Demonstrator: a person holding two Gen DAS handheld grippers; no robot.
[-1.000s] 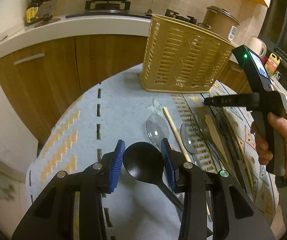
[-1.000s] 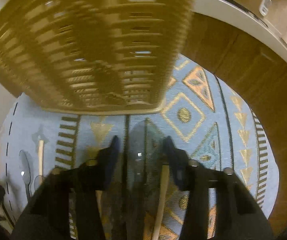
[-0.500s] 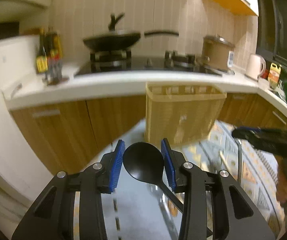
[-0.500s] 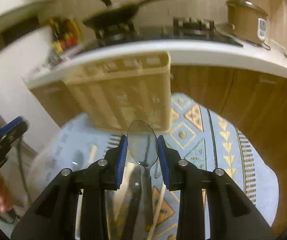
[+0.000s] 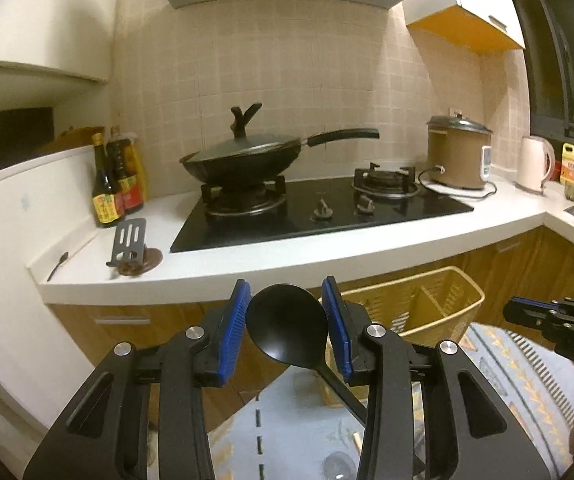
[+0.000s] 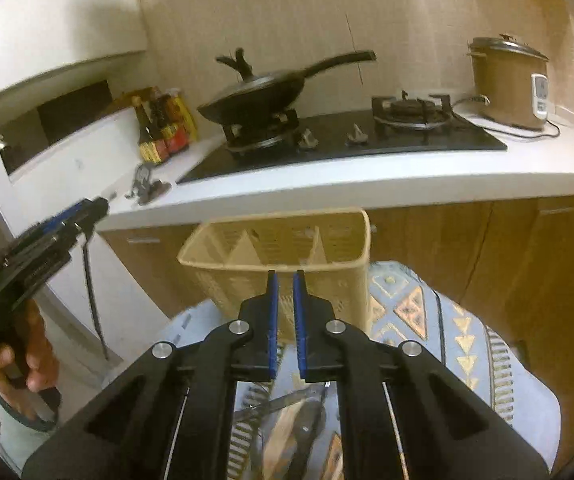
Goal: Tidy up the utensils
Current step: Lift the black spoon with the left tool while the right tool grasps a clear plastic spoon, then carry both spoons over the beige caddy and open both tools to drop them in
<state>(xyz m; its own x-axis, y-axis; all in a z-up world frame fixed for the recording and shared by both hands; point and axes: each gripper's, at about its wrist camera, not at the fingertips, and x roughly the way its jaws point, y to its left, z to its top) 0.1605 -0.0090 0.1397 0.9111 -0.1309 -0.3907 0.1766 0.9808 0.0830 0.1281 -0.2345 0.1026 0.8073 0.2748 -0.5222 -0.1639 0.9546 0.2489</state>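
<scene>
So the biggest thing in view is the white kitchen counter (image 5: pixel 367 248) with its black two-burner hob (image 5: pixel 319 212), one lidded wok (image 5: pixel 243 160) on the left burner, one brown rice cooker (image 5: pixel 457 152) at the right, and a cluster of sauce bottles (image 5: pixel 117 180) at the left (three I think, hard to separate). Below the counter edge sits one beige slotted utensil basket (image 6: pixel 287 252), upright on a blue patterned cloth (image 6: pixel 427 320), with two dividers inside making three compartments.

The left gripper (image 5: pixel 287 320) is spread about as wide as a spoon bowl and pinches one black ladle-style spoon (image 5: pixel 287 328) between its blue pads, bowl up, handle running down and right. It's raised at counter height, left of the basket.

The right gripper (image 6: pixel 283 312) has its pads nearly pressed together with only a thin slit; whether anything thin is in there, I can't tell. Under it, several utensils (image 6: pixel 295 420) lie loose on the cloth, too blurry to count.
</scene>
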